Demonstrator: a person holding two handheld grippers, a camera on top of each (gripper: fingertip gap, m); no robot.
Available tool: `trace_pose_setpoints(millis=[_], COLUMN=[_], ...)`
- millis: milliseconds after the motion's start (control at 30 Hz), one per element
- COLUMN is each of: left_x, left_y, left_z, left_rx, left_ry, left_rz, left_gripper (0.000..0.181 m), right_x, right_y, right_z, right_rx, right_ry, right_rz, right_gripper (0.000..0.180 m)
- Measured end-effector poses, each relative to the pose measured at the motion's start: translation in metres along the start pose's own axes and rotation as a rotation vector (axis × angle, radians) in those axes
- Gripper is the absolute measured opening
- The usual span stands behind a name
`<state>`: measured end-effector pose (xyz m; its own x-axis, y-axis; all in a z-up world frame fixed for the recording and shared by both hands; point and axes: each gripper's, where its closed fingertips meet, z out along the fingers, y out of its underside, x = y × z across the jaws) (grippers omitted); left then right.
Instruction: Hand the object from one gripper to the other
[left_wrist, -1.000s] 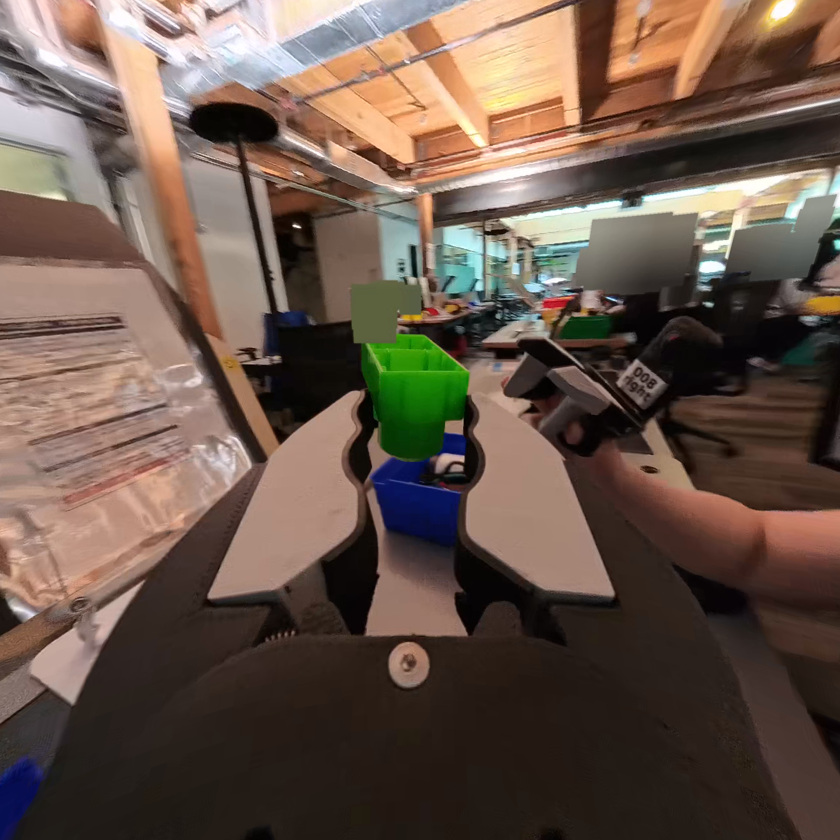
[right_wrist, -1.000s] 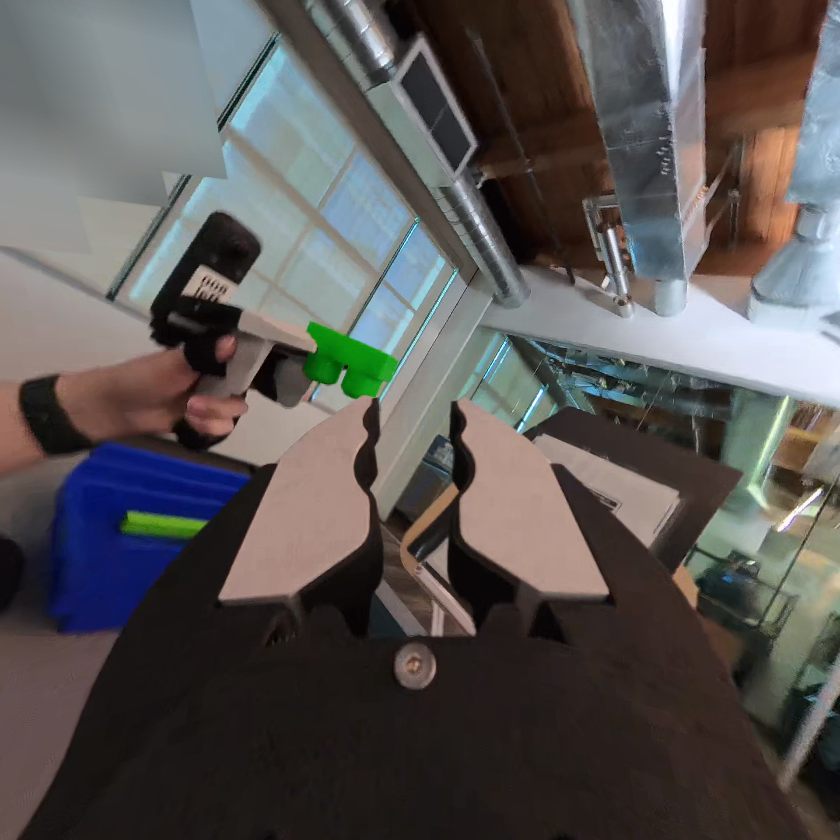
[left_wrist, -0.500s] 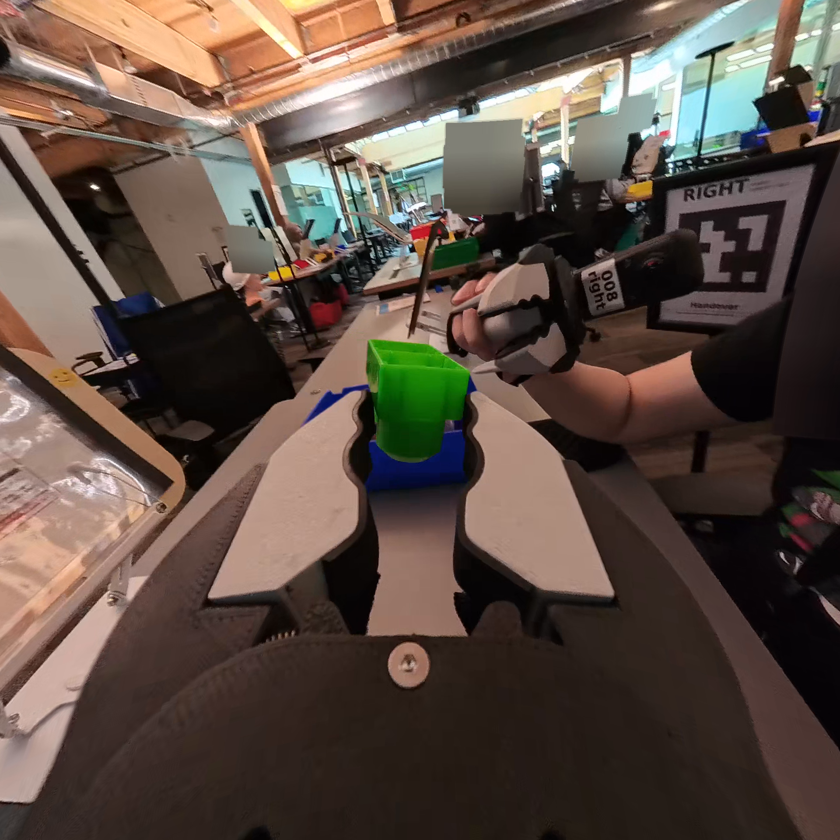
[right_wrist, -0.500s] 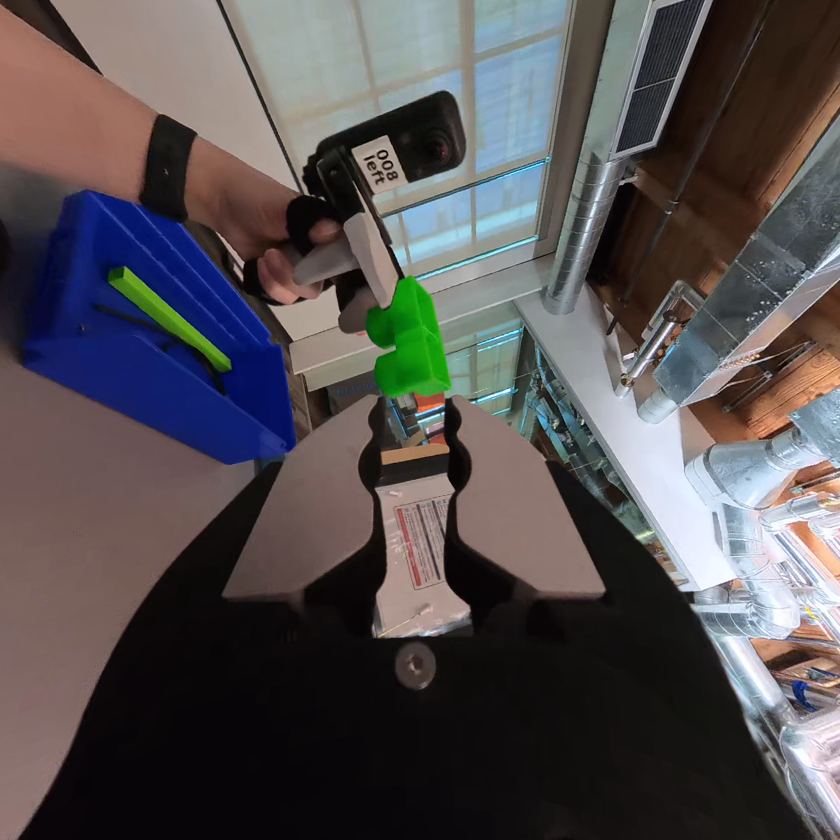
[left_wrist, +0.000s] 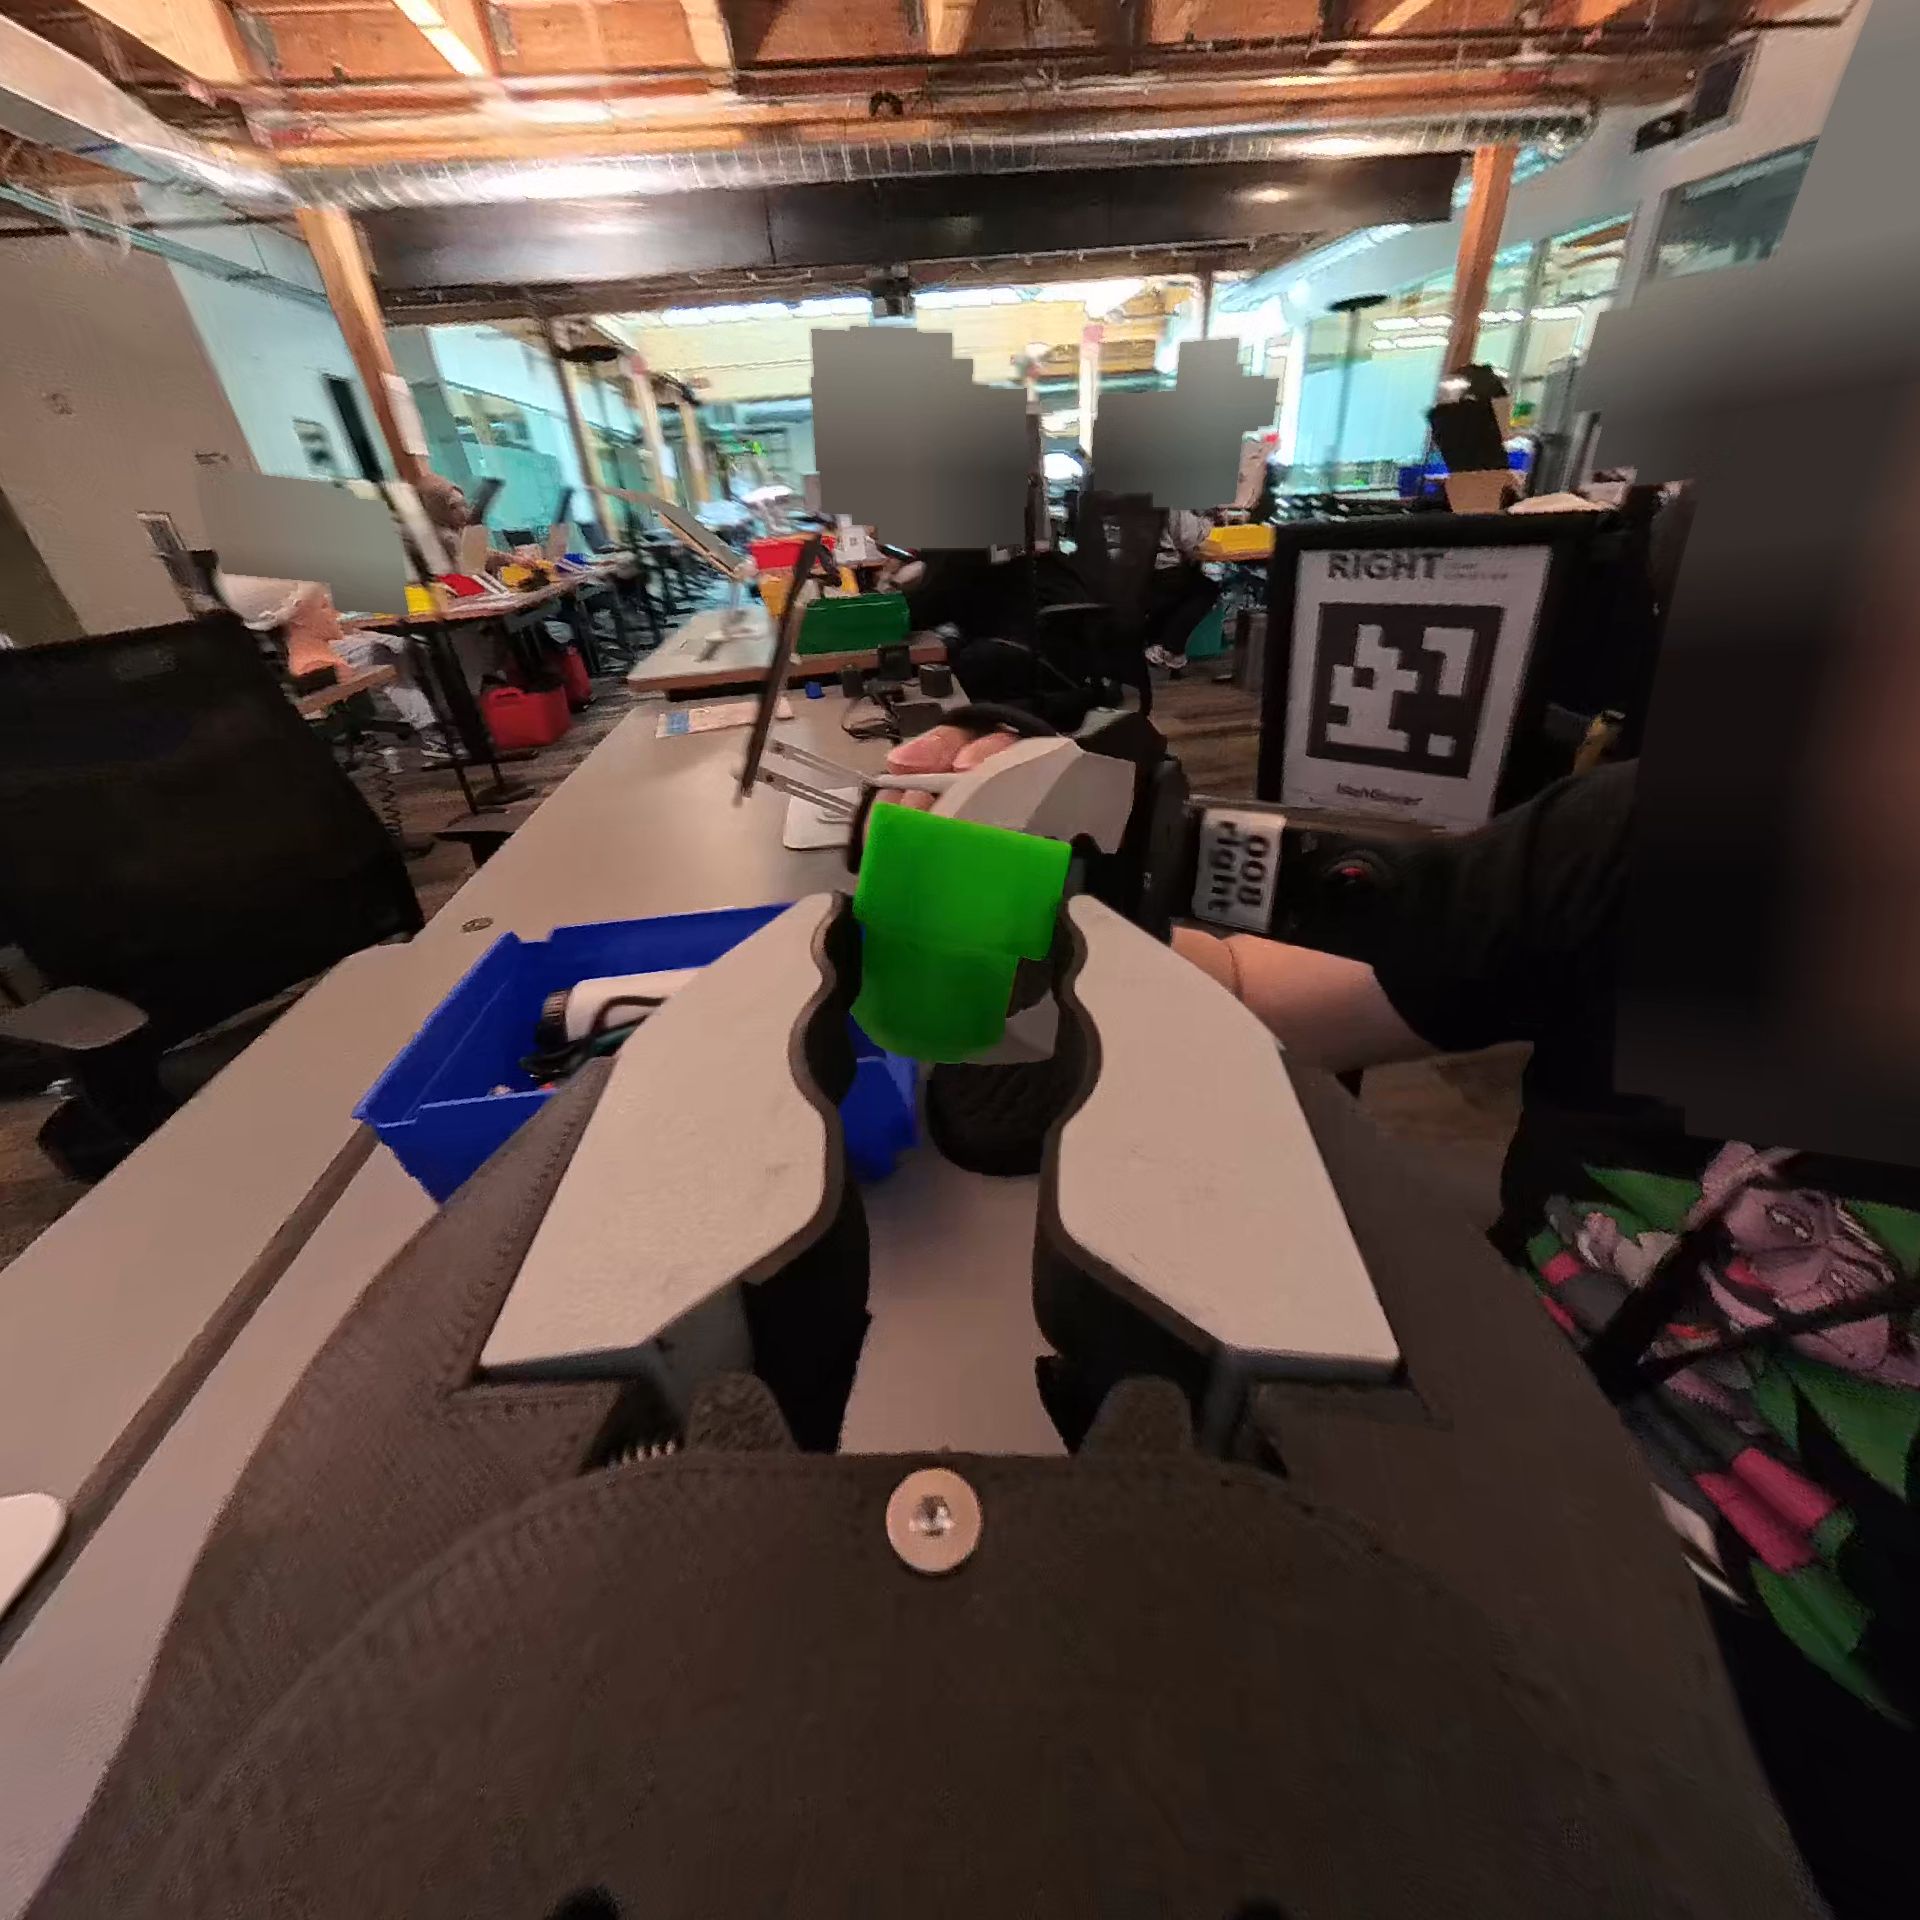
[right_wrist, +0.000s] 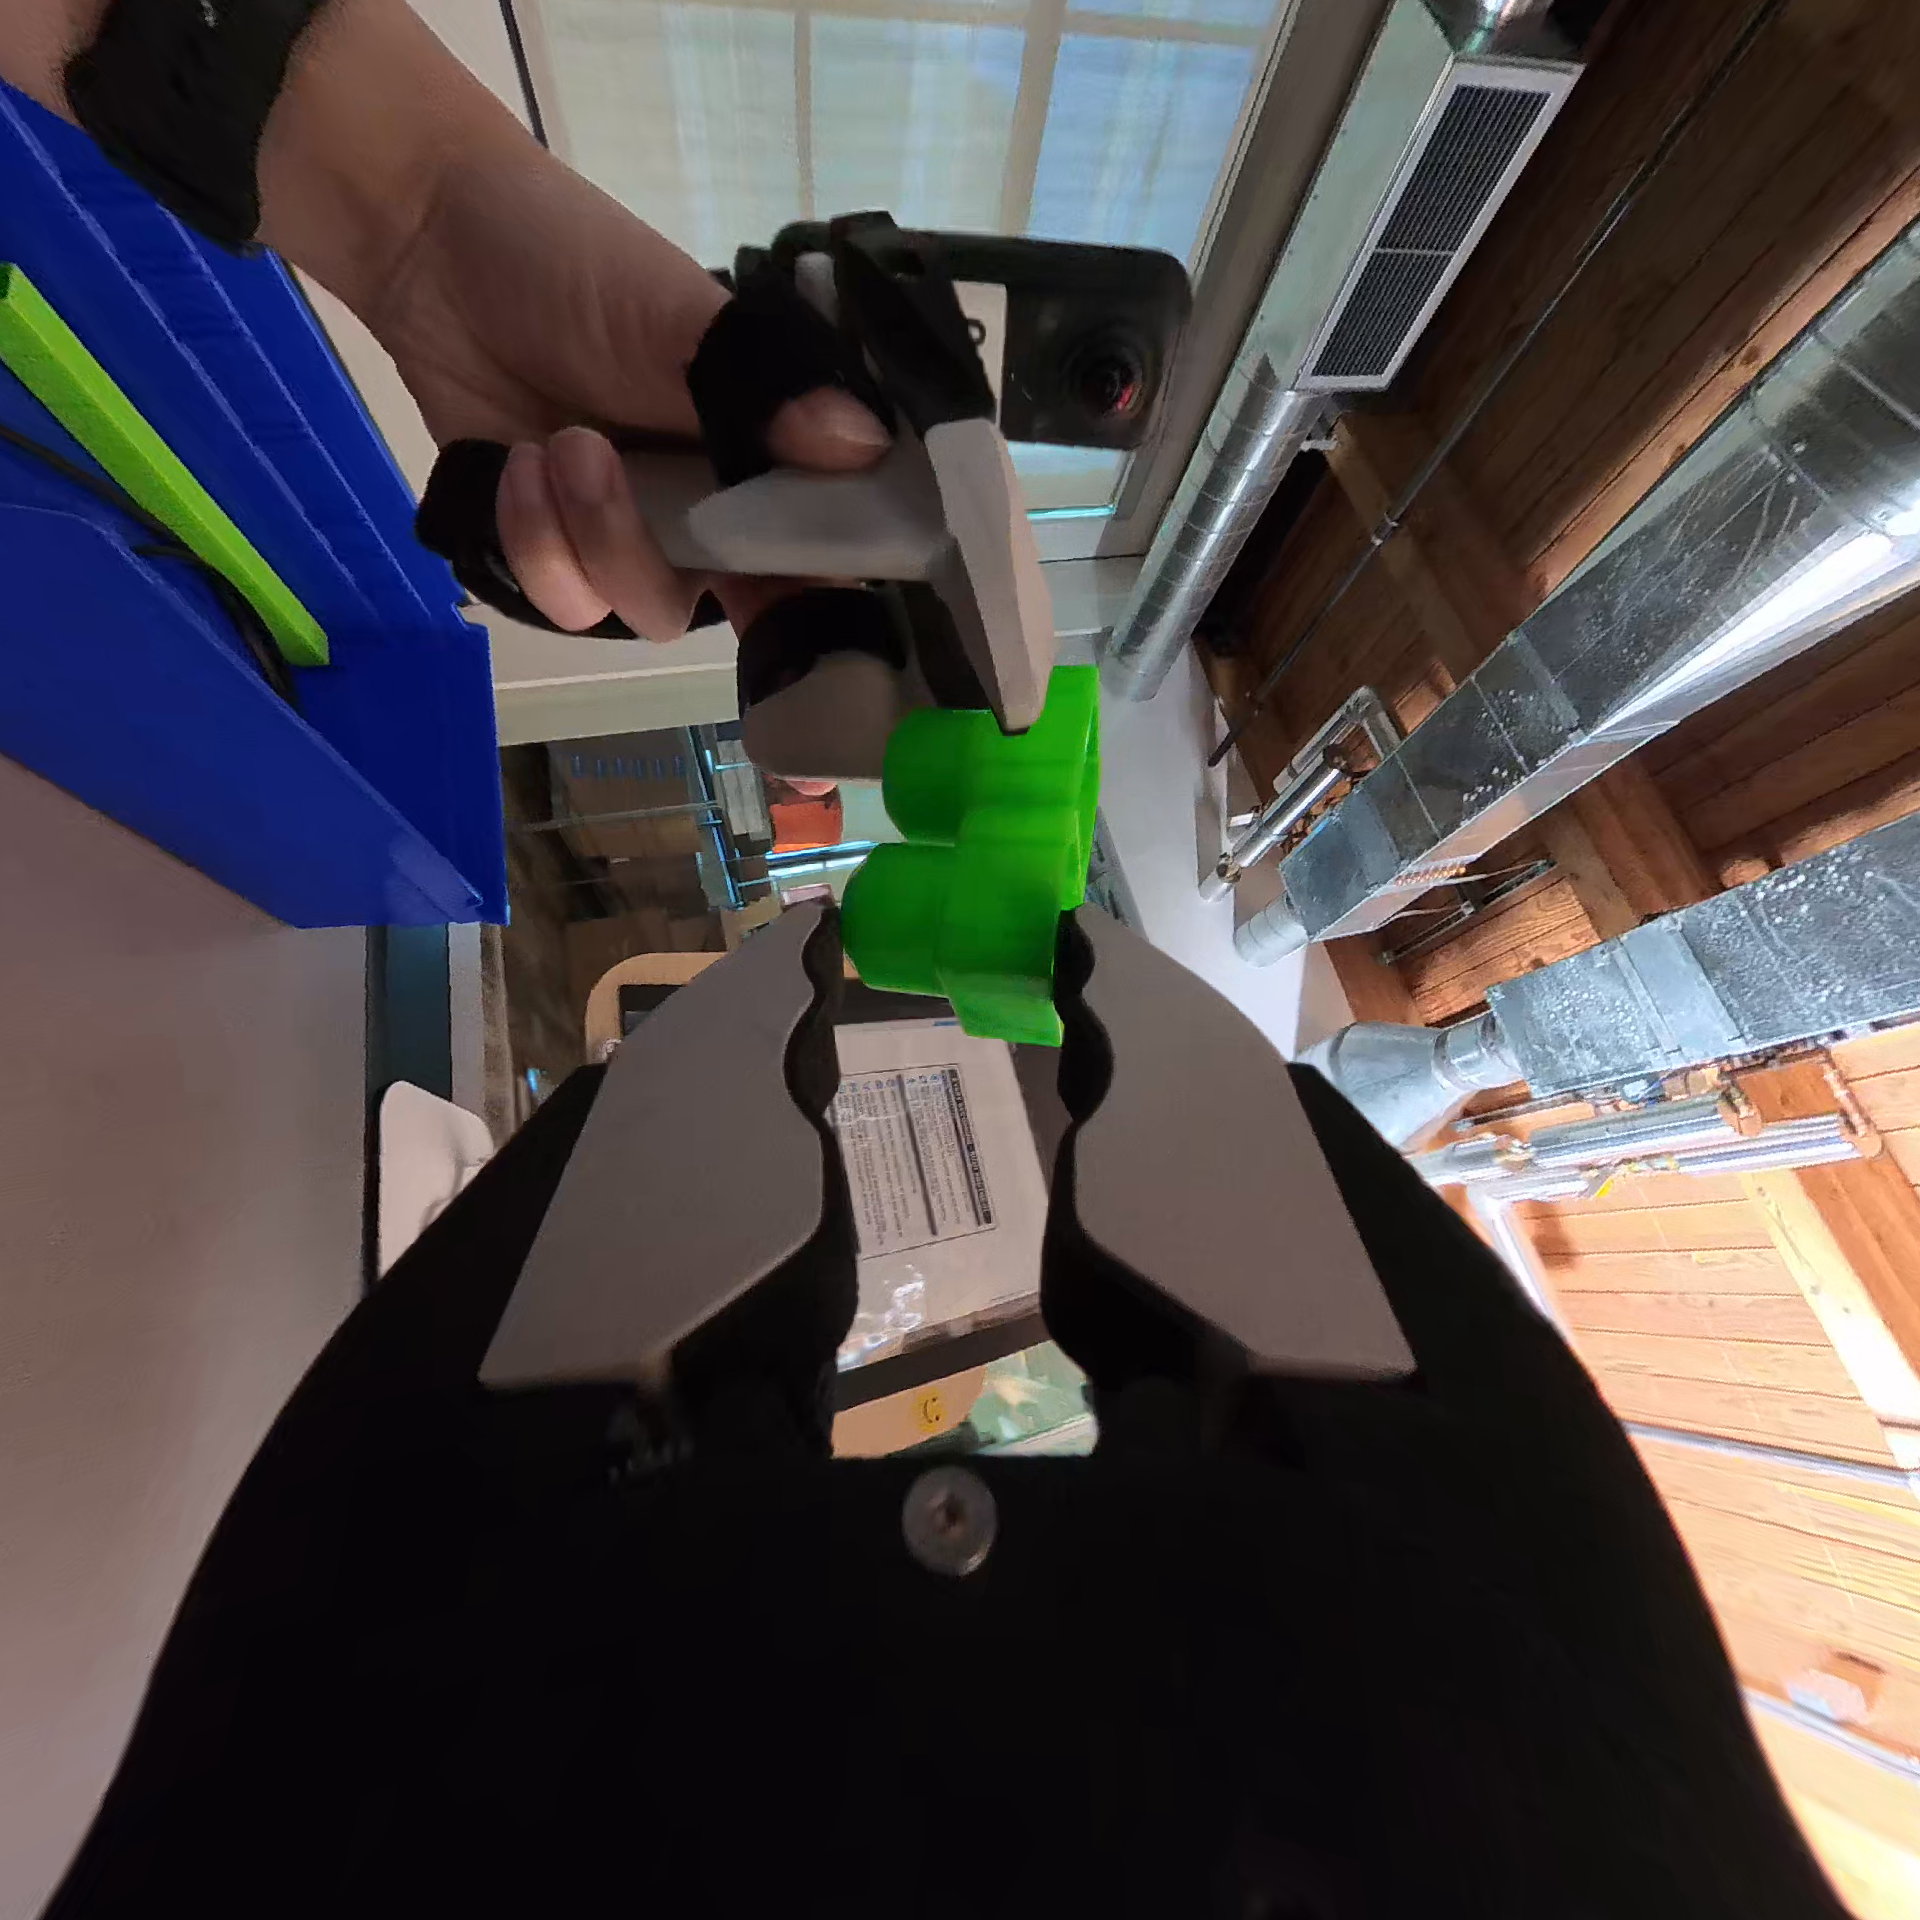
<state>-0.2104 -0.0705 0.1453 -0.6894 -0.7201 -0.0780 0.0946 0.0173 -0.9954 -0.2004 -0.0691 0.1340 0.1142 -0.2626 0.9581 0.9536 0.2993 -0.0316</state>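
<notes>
The room around you is an open workshop with wooden ceiling beams, metal ducts and rows of desks. A long grey tabletop (left_wrist: 582, 831) runs ahead of you, carrying a blue bin (left_wrist: 468, 1070) that sits just left of your left gripper's fingertips. A board with a black-and-white marker (left_wrist: 1403, 675) stands off to the right.

Your right forearm (left_wrist: 1309, 997) reaches in from the right side of the left wrist view, your hand wrapped round the handle of the right gripper (right_wrist: 945, 945). From the right wrist view, your left hand (right_wrist: 561, 343) comes in from the upper left, wearing a black wristband (right_wrist: 177, 104), with its gripper pointing down toward the right gripper.

Your left gripper (left_wrist: 951, 956) is clamped on the green object (left_wrist: 956, 935), its fingers pressed against the lower cylindrical part. The object is held in the air above the tabletop, just past the bin. Your right gripper's fingers stand apart on either side of the object's other end; I cannot tell whether they touch it yet.

Half a second ago the right gripper was short of the object, with a clear gap between its fingertips and the green part; now the object sits between those fingertips. The left wrist view has also swung right, so the marker board appears nearer the centre.
</notes>
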Motion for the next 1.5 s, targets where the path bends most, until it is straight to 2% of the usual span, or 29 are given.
trace_pose_setpoints(millis=[33,67,133,233,367,467,533,567,600,667,700,767,867,967,1100,1200,1400,1500], left_x=[-0.004,-0.008,-0.014,-0.022,-0.038,-0.05,-0.058,-0.064,-0.069,-0.077,-0.079,-0.084,-0.092,-0.095,-0.09,-0.092,-0.098,-0.1], left_y=[-0.002,-0.005,-0.009,-0.014,-0.016,-0.011,-0.005,-0.001,0.003,0.011,0.017,0.034,0.047,0.05,0.072,0.085,0.112,0.117], left_z=[-0.001,-0.002,-0.007,-0.014,-0.021,-0.02,-0.017,-0.016,-0.016,-0.013,-0.01,-0.003,-0.003,-0.007,-0.002,0.0,0.004,0.003], left_rx=[0.019,0.04,0.053,0.058,0.054,0.022,-0.008,-0.023,-0.037,-0.073,-0.091,-0.13,-0.144,-0.196,-0.418,-0.555,-0.722,-0.756], left_ry=[-0.038,-0.076,-0.137,-0.196,-0.33,-0.431,-0.482,-0.517,-0.548,-0.602,-0.607,-0.584,-0.561,-0.596,-0.613,-0.648,-0.663,-0.664], left_rz=[0.02,0.047,0.079,0.081,0.152,0.218,0.217,0.207,0.212,0.252,0.257,0.182,0.106,0.225,0.485,0.632,0.713,0.787], left_gripper=[0.033,0.038,0.062,0.074,0.073,0.072,0.069,0.069,0.07,0.07,0.067,0.06,0.06,0.06,0.061,0.059,0.057,0.046], right_x=[0.002,0.007,0.02,0.044,0.069,0.068,0.051,0.039,0.026,0.002,-0.012,-0.042,-0.049,-0.051,-0.061,-0.072,-0.079,-0.084], right_y=[0.001,0.003,0.009,0.028,0.07,0.108,0.128,0.135,0.137,0.142,0.137,0.123,0.113,0.112,0.103,0.087,0.061,0.052], right_z=[0.0,-0.001,-0.004,-0.009,-0.018,-0.021,-0.017,-0.013,-0.01,-0.002,0.006,0.021,0.026,0.026,0.031,0.035,0.04,0.041], right_rx=[0.002,0.009,0.033,0.071,0.195,0.324,0.401,0.441,0.51,0.644,0.654,0.55,0.604,0.587,0.466,0.289,0.082,-0.036], right_ry=[0.003,0.022,0.056,0.115,0.168,0.197,0.194,0.177,0.138,0.105,0.037,-0.082,-0.135,-0.125,-0.215,-0.314,-0.436,-0.487], right_rz=[0.03,0.077,0.219,0.548,1.216,1.752,2.07,2.226,2.381,2.673,2.765,2.824,2.913,2.928,2.992,2.873,2.616,2.46], right_gripper=[0.04,0.04,0.039,0.039,0.038,0.038,0.036,0.027,0.011,0.009,0.009,0.009,0.009,0.009,0.009,0.009,0.009,0.009])
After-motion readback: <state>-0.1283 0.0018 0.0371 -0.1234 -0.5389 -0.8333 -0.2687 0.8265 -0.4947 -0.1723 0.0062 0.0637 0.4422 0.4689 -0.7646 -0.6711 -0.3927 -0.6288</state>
